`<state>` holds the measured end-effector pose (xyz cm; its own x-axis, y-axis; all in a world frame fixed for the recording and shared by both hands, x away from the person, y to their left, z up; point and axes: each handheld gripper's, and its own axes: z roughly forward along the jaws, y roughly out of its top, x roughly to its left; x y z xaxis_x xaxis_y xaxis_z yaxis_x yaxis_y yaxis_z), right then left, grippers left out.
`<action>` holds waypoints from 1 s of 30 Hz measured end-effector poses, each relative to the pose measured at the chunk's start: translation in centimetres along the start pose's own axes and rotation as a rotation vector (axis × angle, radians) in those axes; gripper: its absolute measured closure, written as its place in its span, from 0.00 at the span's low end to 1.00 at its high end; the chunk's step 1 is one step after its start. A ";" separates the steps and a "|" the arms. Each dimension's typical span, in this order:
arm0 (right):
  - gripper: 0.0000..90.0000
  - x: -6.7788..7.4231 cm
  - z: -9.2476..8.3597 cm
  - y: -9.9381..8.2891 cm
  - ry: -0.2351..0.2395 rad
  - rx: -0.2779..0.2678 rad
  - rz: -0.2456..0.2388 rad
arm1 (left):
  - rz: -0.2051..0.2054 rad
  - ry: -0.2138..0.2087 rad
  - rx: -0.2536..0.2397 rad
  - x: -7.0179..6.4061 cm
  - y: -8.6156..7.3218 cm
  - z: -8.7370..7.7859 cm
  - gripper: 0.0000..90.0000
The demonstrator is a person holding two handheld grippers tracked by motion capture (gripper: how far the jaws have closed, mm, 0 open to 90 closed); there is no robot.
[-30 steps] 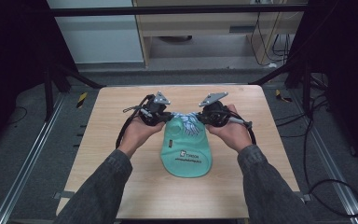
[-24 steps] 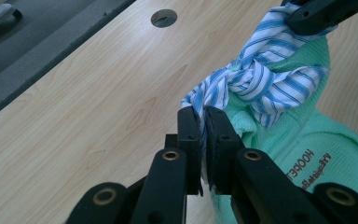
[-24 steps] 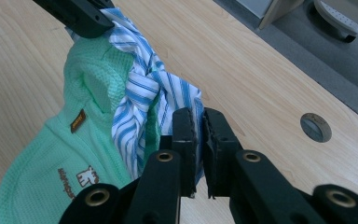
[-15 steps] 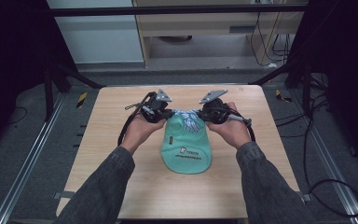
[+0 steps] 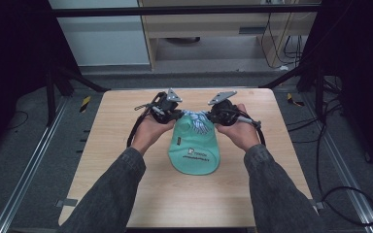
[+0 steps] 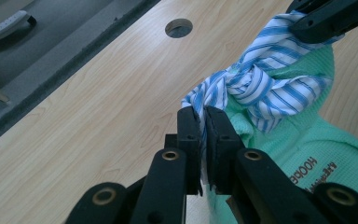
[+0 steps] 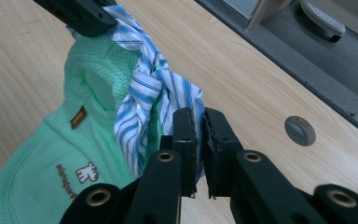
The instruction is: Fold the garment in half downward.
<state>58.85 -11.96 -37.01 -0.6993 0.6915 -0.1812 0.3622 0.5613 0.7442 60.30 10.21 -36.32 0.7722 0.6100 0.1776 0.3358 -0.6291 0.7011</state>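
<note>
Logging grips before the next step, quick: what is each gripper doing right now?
Left gripper: closed on the striped cloth at the green garment.
Right gripper: closed on the same striped cloth.

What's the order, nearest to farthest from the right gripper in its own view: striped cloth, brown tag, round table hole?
1. striped cloth, clamped in the right gripper.
2. brown tag, left on the green garment.
3. round table hole, to the right.

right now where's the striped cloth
In the high view the blue-striped cloth sits mid-table at the far end of the green garment, pinched between the left gripper and right gripper.
</note>
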 end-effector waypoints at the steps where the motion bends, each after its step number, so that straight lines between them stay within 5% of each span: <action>1: 0.93 0.0 0.1 -0.2 0.002 0.000 -0.003 | 0.007 -0.002 0.002 -0.1 -0.1 0.1 0.95; 30: 0.93 3.1 -0.6 -3.5 0.031 -0.013 -0.046 | 0.038 -0.028 -0.030 -3.3 -3.4 -0.1 0.94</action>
<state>54.98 -12.06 -39.80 -0.7337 0.6505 -0.1961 0.3209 0.5863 0.7438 56.55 10.40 -39.17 0.7988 0.5721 0.1857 0.2900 -0.6369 0.7143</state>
